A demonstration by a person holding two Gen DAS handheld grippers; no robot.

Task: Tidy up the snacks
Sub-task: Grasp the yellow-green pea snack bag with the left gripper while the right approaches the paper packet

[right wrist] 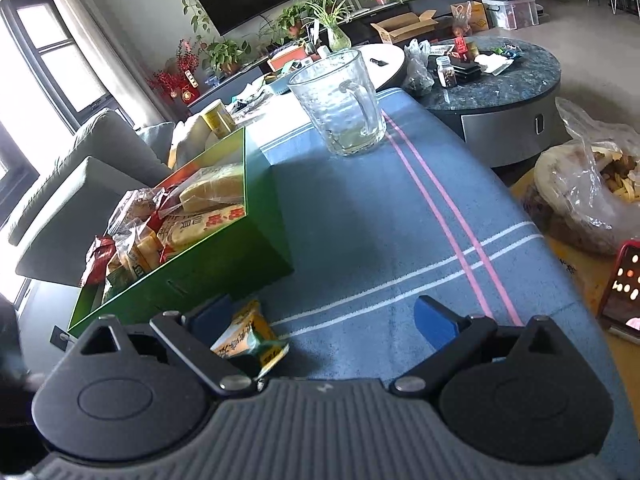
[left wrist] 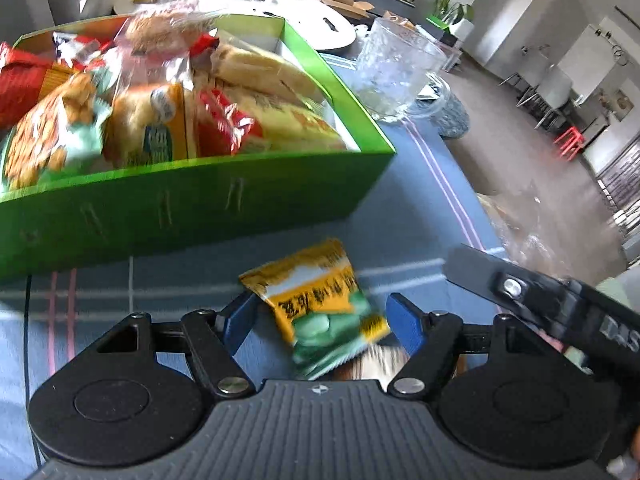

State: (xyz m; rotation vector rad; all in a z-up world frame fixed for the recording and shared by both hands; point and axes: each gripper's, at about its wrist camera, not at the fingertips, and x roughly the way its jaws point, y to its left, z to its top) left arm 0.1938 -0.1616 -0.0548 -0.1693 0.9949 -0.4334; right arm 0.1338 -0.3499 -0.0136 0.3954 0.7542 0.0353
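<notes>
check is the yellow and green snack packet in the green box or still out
Out. The yellow and green snack packet lies on the blue tablecloth in front of the green box.

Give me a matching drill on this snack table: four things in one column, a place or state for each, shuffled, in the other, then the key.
Things:
1. green cardboard box
2. clear glass mug with a handle
3. small yellow and green snack packet
4. right gripper

Places or states:
A. lying on the blue tablecloth, between the blue fingers of the left gripper
B. open, nothing between its fingers
C. packed with wrapped snacks
D. upright beside the pink stripes, far end of the table

Pairs: 1-C, 2-D, 3-A, 4-B
</notes>
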